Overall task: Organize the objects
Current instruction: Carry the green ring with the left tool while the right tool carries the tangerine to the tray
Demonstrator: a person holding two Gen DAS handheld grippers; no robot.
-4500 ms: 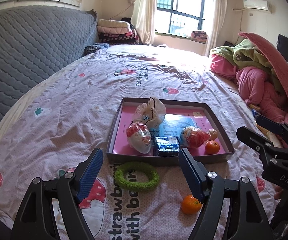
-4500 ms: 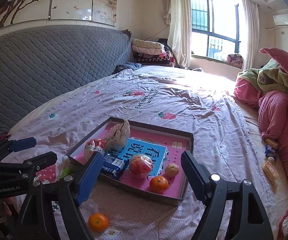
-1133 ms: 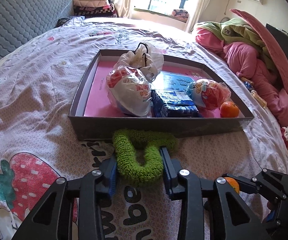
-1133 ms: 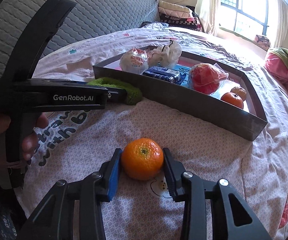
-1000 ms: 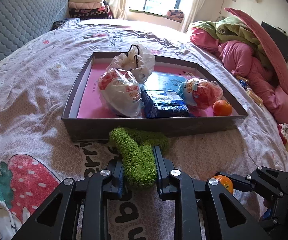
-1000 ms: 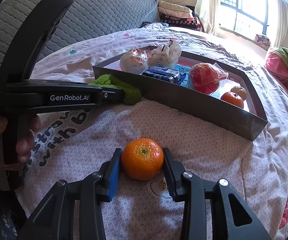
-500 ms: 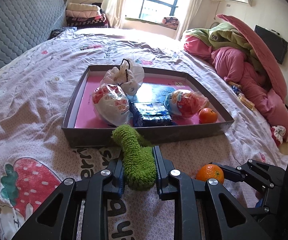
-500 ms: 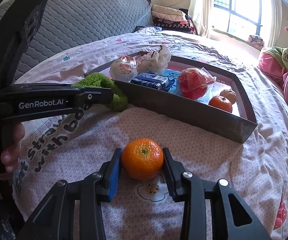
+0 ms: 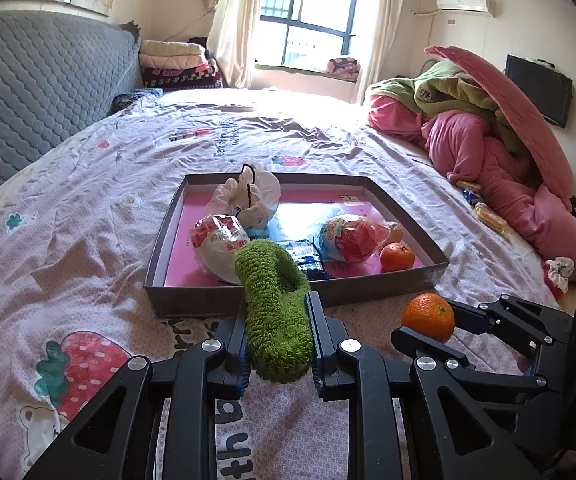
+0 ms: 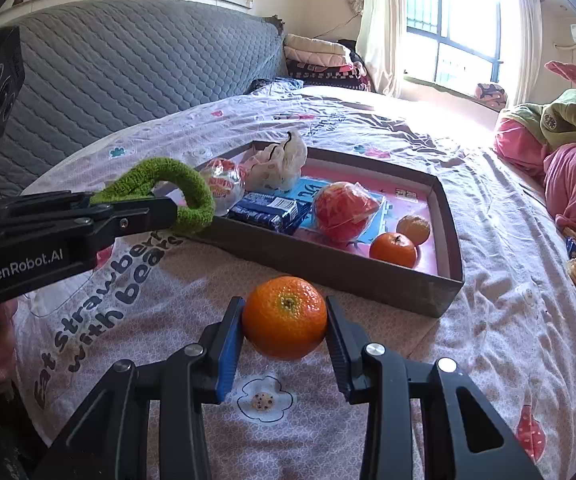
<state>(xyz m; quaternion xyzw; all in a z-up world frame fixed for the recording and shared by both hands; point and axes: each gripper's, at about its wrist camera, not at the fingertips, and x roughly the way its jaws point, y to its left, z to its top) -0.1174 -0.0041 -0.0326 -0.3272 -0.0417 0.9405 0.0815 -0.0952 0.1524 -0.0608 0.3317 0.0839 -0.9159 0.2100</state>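
While our left gripper (image 9: 275,336) squeezes the green ring (image 9: 273,308) flat between its fingers, our right gripper (image 10: 283,332) clamps the tangerine (image 10: 284,317) pad to pad, both clear of the bedsheet (image 10: 488,340), the box (image 10: 348,274) just beyond the fingertips.

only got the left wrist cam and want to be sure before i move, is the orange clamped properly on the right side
observer: Yes. The right tongs press both pads on the sides of the held orange.
operator: room in the box by the loose orange
observer: Less than you see. A paler fruit sits just behind the loose orange in the box.
operator: green ring ok
observer: The green ring sticks out of the left tongs as an open loop.
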